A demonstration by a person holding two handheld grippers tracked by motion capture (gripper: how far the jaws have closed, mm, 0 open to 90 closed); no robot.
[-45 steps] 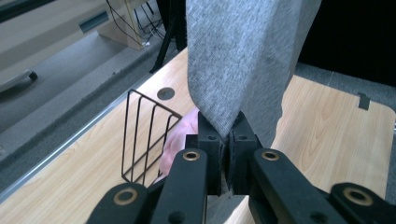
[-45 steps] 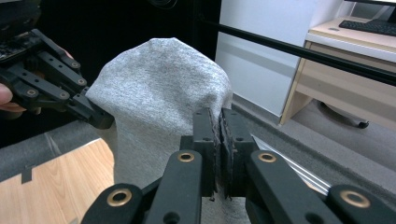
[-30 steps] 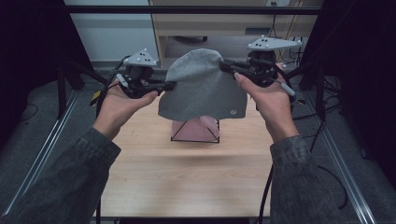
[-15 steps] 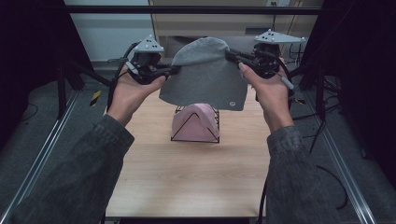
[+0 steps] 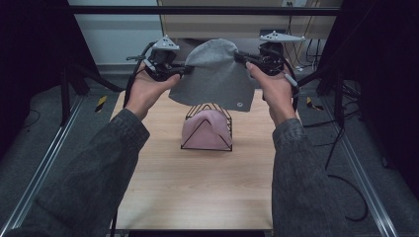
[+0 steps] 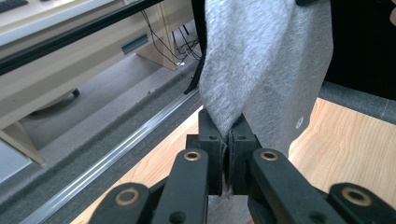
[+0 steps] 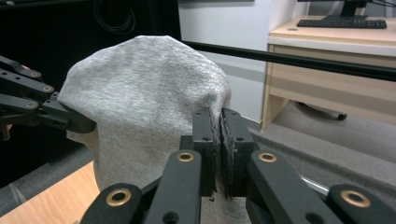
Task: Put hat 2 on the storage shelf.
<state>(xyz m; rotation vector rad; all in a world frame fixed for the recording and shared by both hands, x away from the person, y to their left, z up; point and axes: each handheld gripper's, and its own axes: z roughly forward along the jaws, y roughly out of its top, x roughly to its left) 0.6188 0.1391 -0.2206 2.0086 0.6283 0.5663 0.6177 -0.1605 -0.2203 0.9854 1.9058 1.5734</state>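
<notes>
A grey cloth [image 5: 215, 76] hangs in the air between my two grippers, over the far half of the table. My left gripper [image 5: 184, 70] is shut on its left edge, and in the left gripper view the fabric [image 6: 261, 60] is pinched between the closed jaws of that gripper [image 6: 228, 140]. My right gripper [image 5: 241, 56] is shut on the right edge; its own view has the cloth [image 7: 144, 102] bulging up from the gripper [image 7: 218, 122]. Below the cloth stands a black wire rack [image 5: 193, 112] with a pink cloth [image 5: 207, 129] draped over it.
The wooden table [image 5: 197, 187] has bare surface in front of the rack. Metal rails [image 5: 44, 168] run along both sides. A black bar [image 5: 207, 10] crosses at the back, with a desk [image 7: 336, 56] behind it. Cables lie on the floor at the right.
Both grippers have carried the grey cloth farther from me and a little lower, so the rack with the pink cloth now shows in front of it.
</notes>
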